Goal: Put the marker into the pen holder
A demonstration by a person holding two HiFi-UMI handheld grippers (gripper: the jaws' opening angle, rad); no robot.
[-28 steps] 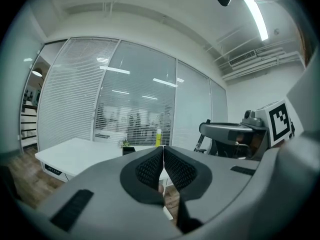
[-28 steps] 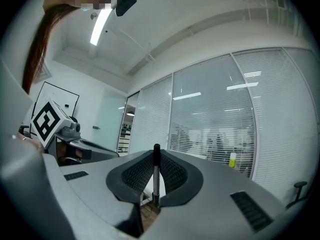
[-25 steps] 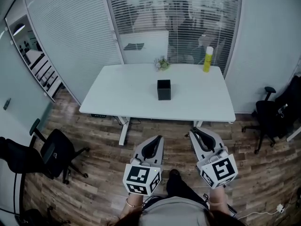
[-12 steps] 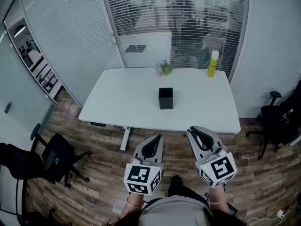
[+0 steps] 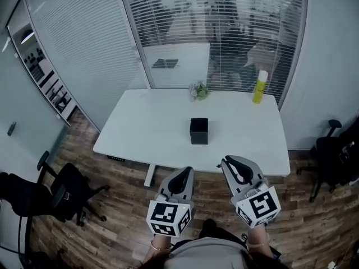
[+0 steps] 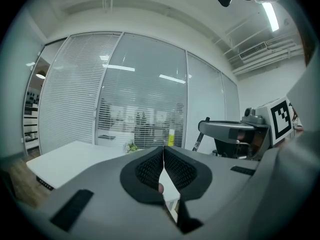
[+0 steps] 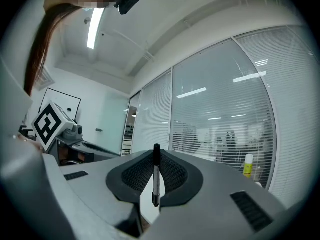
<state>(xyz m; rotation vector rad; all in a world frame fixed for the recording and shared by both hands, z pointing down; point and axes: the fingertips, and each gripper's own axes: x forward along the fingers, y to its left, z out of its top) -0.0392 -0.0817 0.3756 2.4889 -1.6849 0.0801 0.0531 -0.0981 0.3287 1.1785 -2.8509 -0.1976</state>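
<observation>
black pen holder [image 5: 198, 131], one, on white table [image 5: 151, 122]; right claw [image 7: 156, 154] clamps one marker [image 7: 155, 179]; left claw [image 6: 163, 154] closed, empty.

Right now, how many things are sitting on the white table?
3: a black pen holder near the middle of the table, a small plant at its far edge, a yellow bottle at its far right corner. Smaller things may go unseen.

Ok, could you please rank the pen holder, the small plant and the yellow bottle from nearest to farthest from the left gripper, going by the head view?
1. The pen holder, in the middle of the table, just ahead of the left gripper.
2. The small plant, at the table's far edge, near its middle.
3. The yellow bottle, at the far right corner.
</observation>
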